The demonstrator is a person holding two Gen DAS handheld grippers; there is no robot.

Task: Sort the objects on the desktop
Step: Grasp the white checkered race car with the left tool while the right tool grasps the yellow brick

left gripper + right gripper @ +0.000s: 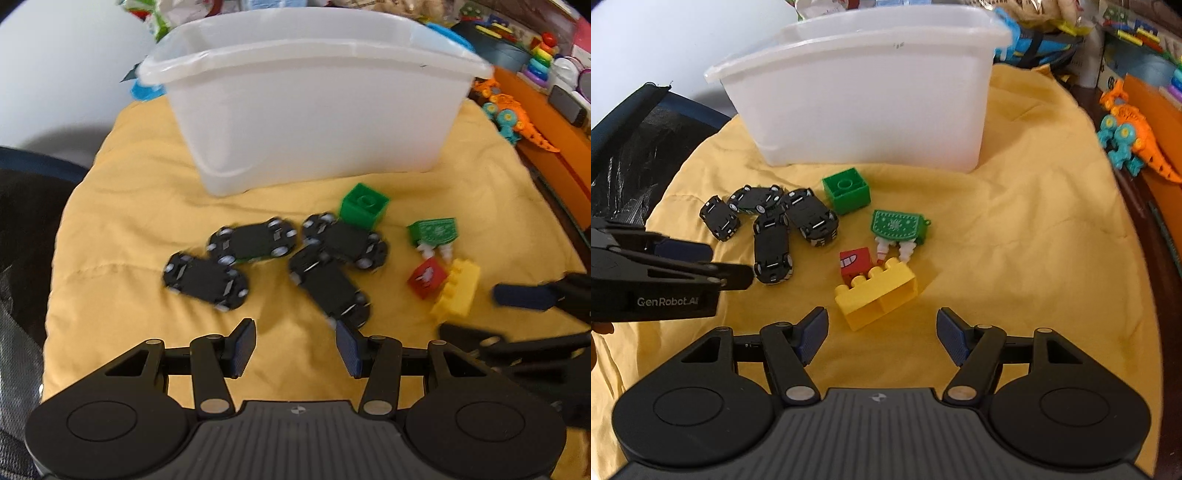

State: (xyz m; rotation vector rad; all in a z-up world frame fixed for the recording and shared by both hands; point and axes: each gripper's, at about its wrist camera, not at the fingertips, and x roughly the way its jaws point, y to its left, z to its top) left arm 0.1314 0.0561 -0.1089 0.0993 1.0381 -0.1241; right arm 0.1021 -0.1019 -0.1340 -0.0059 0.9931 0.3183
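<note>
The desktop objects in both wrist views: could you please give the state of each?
toy cars: four, upside down, clustered
white bin: upright, lidless
yellow brick: on its side
green block: stud up
left gripper: open, empty
right gripper: open, empty

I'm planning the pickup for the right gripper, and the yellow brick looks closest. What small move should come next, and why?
Probably ease the right gripper forward and down so its open jaws straddle the yellow brick. The brick lies just ahead of the empty jaws, touching the red block, so a slow approach seems wise. The white bin waits behind.
</note>
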